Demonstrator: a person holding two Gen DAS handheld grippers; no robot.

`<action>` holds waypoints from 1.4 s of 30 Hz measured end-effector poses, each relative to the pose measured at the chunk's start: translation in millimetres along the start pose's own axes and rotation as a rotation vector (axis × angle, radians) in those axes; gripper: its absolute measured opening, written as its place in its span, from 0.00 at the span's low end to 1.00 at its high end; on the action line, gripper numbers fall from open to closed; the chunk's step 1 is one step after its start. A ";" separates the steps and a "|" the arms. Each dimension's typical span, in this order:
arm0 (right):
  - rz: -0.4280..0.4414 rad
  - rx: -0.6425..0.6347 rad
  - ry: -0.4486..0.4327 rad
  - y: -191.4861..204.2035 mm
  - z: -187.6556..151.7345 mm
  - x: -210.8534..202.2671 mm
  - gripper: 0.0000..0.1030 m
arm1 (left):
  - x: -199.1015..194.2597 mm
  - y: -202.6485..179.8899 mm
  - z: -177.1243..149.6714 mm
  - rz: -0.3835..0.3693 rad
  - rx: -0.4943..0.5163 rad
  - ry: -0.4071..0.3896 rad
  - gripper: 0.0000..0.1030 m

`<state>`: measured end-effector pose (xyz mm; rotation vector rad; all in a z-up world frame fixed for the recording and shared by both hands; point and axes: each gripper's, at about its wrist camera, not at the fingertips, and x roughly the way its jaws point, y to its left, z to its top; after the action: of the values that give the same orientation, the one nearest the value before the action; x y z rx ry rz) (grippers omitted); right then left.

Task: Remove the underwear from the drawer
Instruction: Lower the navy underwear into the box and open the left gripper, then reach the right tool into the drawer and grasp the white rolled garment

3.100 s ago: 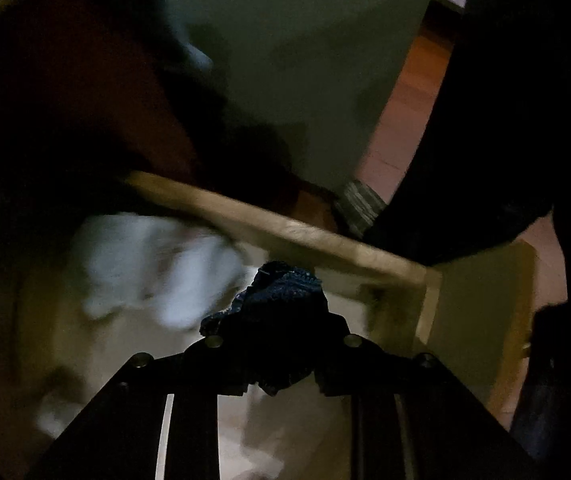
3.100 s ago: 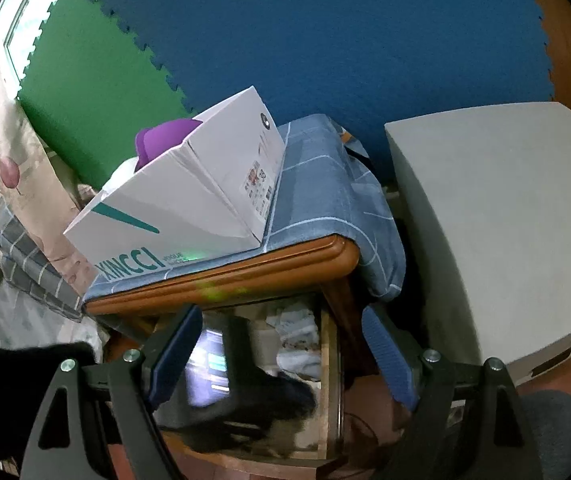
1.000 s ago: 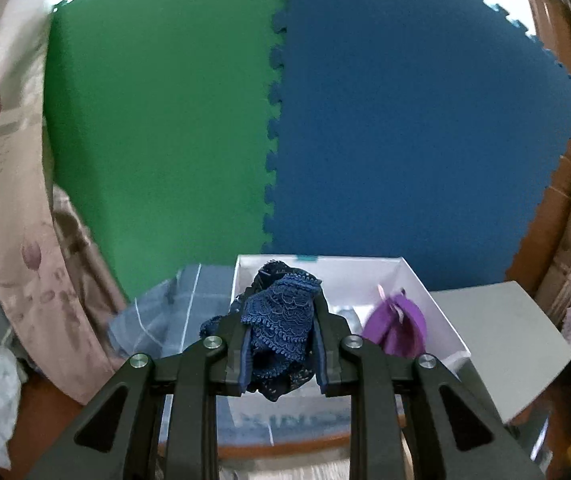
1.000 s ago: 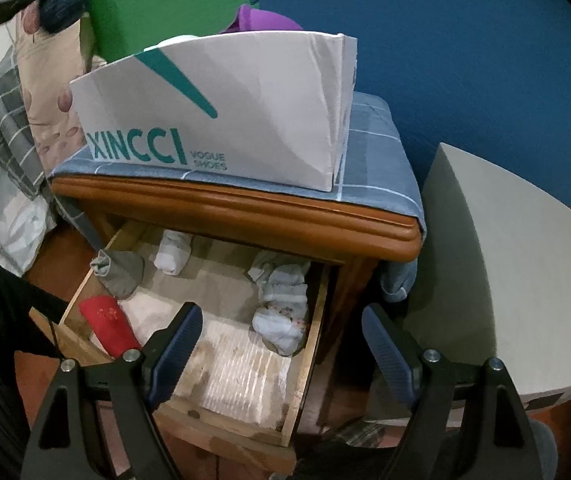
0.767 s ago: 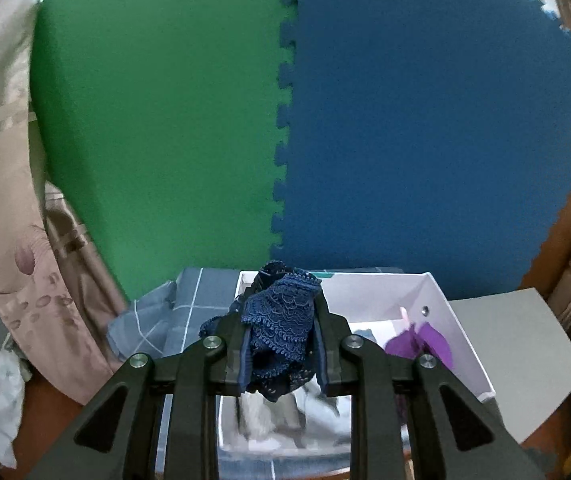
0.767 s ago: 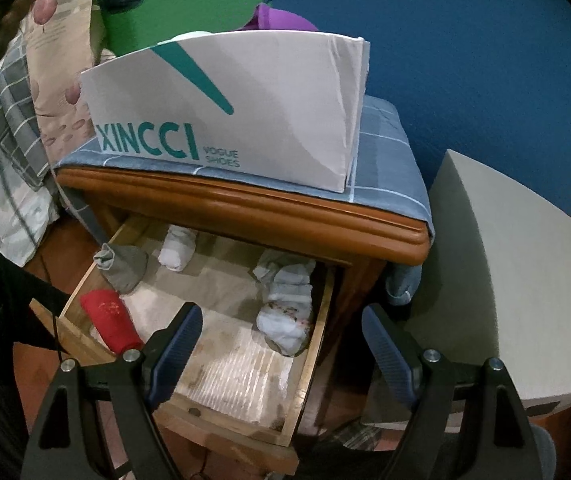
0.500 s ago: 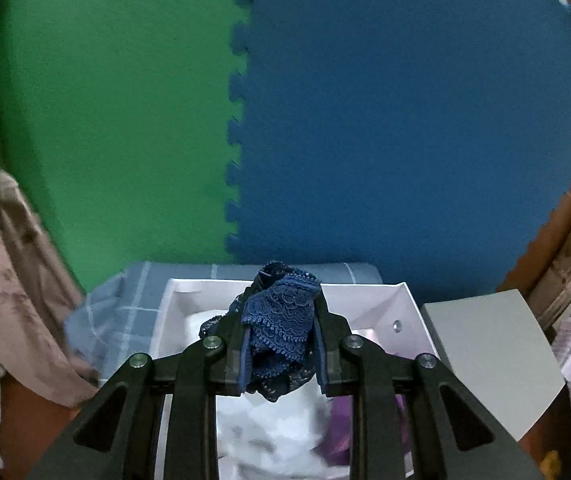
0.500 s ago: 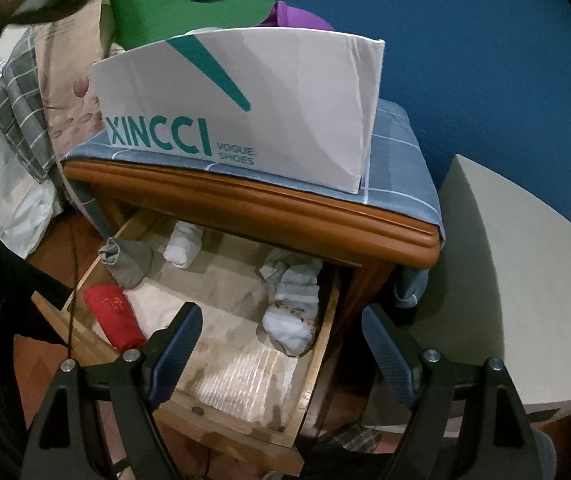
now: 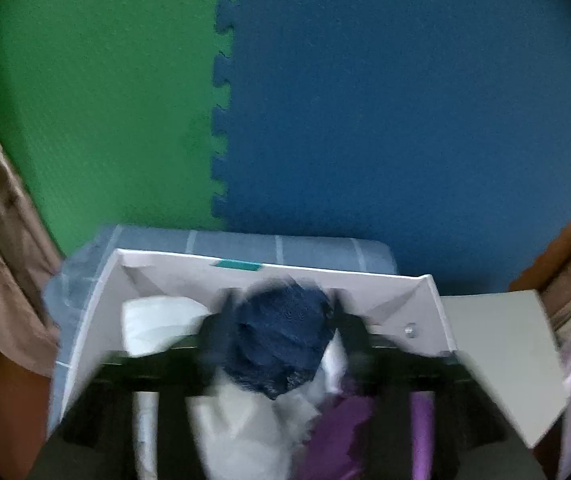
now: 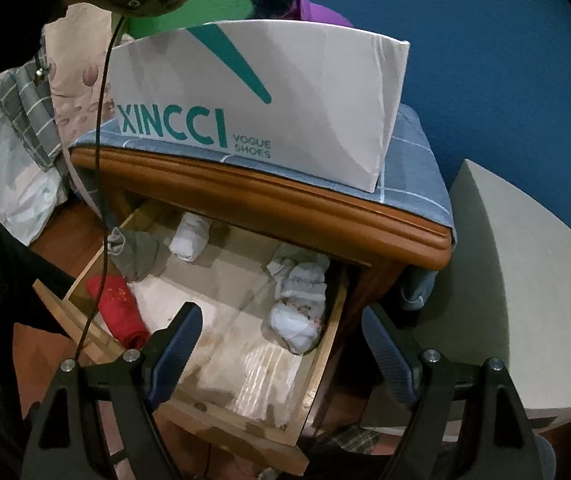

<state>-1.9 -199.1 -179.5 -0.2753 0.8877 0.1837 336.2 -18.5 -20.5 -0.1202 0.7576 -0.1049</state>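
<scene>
Left wrist view: left gripper [image 9: 281, 320] jaws opening; navy lace underwear [image 9: 281, 344] between them at 6 o'clock, over the white box [image 9: 365, 276].
Handling: light, limp, snag-prone; pinch a bunched fold.
Right wrist view: right gripper [image 10: 277, 334] spread wide, empty, above the open drawer [image 10: 241, 420]; box at 12 o'clock.

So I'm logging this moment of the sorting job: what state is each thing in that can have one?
Drawer: pulled open, clothes lying inside.
Shoe box: no lid, upright on the cloth-covered cabinet.
Navy underwear: between the left gripper's fingers, over the box.
Left gripper: jaws opening, picture blurred.
Right gripper: open, empty, above the drawer.
Red cloth: rolled up in the drawer's left corner.
</scene>
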 end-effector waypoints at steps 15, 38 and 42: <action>0.249 -0.394 0.143 104.1 10.2 75.0 0.82 | -161.3 137.8 -125.4 0.010 0.012 -0.411 0.99; -0.068 -0.937 -0.054 192.0 -19.2 235.1 0.82 | -114.2 223.9 -222.8 0.022 -0.017 -0.263 0.99; -0.076 -0.868 -0.114 191.3 -6.7 251.8 0.81 | -105.9 220.7 -222.8 0.005 -0.018 -0.232 0.99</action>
<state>97.2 -8.5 -411.6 -1.0918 0.6404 0.5071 117.4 198.4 -141.5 -0.1451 0.5273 -0.0779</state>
